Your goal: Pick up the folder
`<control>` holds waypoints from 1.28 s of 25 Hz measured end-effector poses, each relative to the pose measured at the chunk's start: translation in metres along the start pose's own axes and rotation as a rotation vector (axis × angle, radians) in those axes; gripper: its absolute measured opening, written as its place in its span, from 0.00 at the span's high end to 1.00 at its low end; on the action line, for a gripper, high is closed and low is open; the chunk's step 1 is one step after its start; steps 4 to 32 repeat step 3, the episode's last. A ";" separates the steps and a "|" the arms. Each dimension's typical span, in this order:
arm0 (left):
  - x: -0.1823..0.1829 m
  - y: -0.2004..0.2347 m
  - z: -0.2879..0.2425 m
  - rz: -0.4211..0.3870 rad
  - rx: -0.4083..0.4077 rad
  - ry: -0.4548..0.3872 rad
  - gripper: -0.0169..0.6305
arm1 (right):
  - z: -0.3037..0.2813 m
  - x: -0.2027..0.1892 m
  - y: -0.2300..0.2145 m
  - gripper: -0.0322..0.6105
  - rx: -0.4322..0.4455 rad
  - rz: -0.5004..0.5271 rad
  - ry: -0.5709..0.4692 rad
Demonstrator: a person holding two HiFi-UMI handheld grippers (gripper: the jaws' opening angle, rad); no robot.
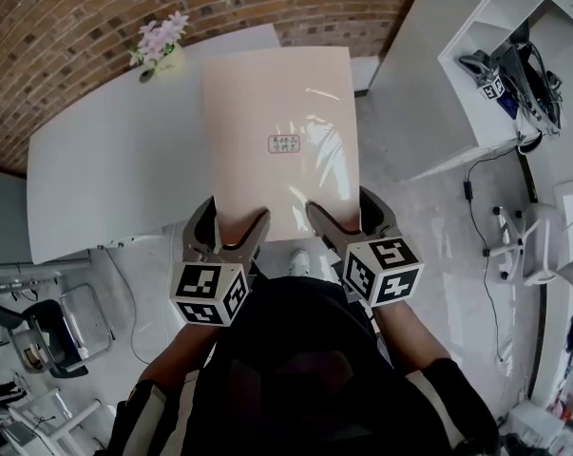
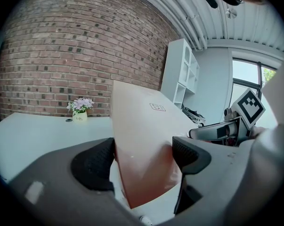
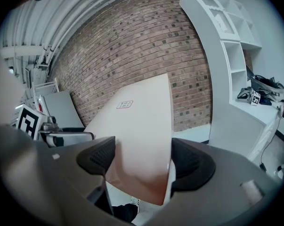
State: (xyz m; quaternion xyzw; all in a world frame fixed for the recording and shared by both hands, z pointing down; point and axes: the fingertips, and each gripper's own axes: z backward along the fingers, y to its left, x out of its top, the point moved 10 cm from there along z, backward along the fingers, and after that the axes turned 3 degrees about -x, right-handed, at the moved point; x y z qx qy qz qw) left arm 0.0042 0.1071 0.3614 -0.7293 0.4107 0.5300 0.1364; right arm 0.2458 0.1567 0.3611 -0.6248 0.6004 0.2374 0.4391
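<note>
A pale pink folder (image 1: 281, 112) with a small printed label hangs in the air over the white table (image 1: 105, 169), tilted up away from me. My left gripper (image 1: 231, 228) is shut on its near left corner and my right gripper (image 1: 351, 215) on its near right corner. In the left gripper view the folder (image 2: 142, 140) runs slantwise between the two dark pads of the left gripper (image 2: 144, 159). In the right gripper view the folder (image 3: 142, 126) likewise fills the gap of the right gripper (image 3: 142, 157). Its near edge is hidden behind the jaws.
A small pot of pink flowers (image 1: 160, 41) stands at the table's far corner by the brick wall. A white shelf unit (image 1: 495, 55) with cables and gear is at the right. Chairs (image 1: 58, 321) stand at the lower left, and a frame with cables lies on the floor at right.
</note>
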 end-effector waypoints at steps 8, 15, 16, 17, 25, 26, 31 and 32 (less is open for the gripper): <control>0.000 -0.004 -0.003 0.000 0.000 -0.003 0.37 | 0.001 0.001 -0.004 0.37 -0.001 0.003 -0.001; 0.000 -0.004 -0.003 0.000 0.000 -0.003 0.37 | 0.001 0.001 -0.004 0.37 -0.001 0.003 -0.001; 0.000 -0.004 -0.003 0.000 0.000 -0.003 0.37 | 0.001 0.001 -0.004 0.37 -0.001 0.003 -0.001; 0.000 -0.004 -0.003 0.000 0.000 -0.003 0.37 | 0.001 0.001 -0.004 0.37 -0.001 0.003 -0.001; 0.000 -0.004 -0.003 0.000 0.000 -0.003 0.37 | 0.001 0.001 -0.004 0.37 -0.001 0.003 -0.001; 0.000 -0.004 -0.003 0.000 0.000 -0.003 0.37 | 0.001 0.001 -0.004 0.37 -0.001 0.003 -0.001; 0.000 -0.004 -0.003 0.000 0.000 -0.003 0.37 | 0.001 0.001 -0.004 0.37 -0.001 0.003 -0.001; 0.000 -0.004 -0.003 0.000 0.000 -0.003 0.37 | 0.001 0.001 -0.004 0.37 -0.001 0.003 -0.001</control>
